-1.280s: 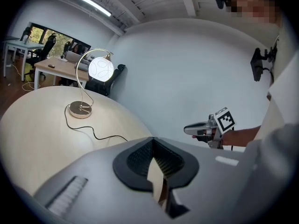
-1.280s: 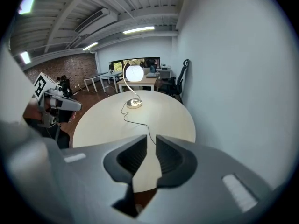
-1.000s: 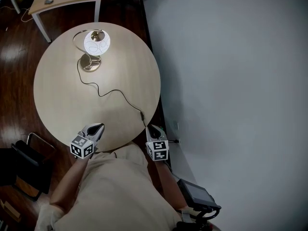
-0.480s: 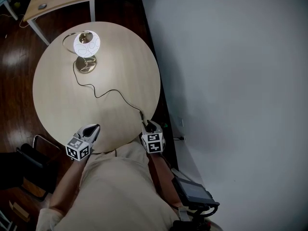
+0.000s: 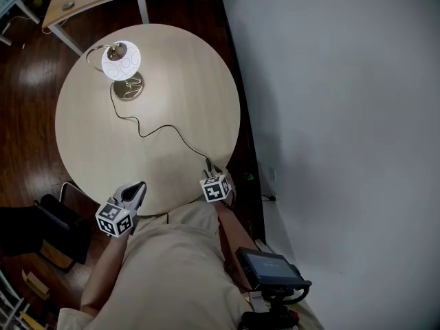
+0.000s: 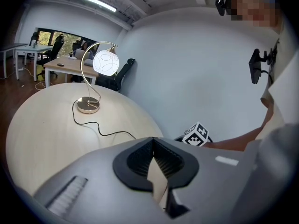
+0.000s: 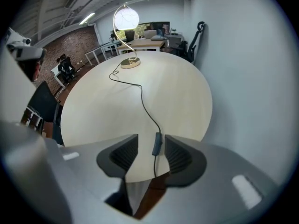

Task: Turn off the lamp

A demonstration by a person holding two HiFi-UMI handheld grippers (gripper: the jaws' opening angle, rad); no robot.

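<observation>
Right claw (image 7: 150, 160) has been lowered to the surface (image 5: 179, 74) edge, jaws opening so the inline cord switch (image 7: 157, 144) is straddled, not yet pinched. Lamp (image 5: 118, 59) is left lit at the far side; left claw (image 6: 153, 167) is parked closed with nothing in it.

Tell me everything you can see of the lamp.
The lamp is lit: a round white globe with faint oval lines, hung from a curved brass-coloured stem above a round base. It stands upright on the far left part of the pale-wood table. Its thin black cord winds across the tabletop to a slim inline switch at the near edge, between the right gripper's opening jaws, not pressed.
</observation>
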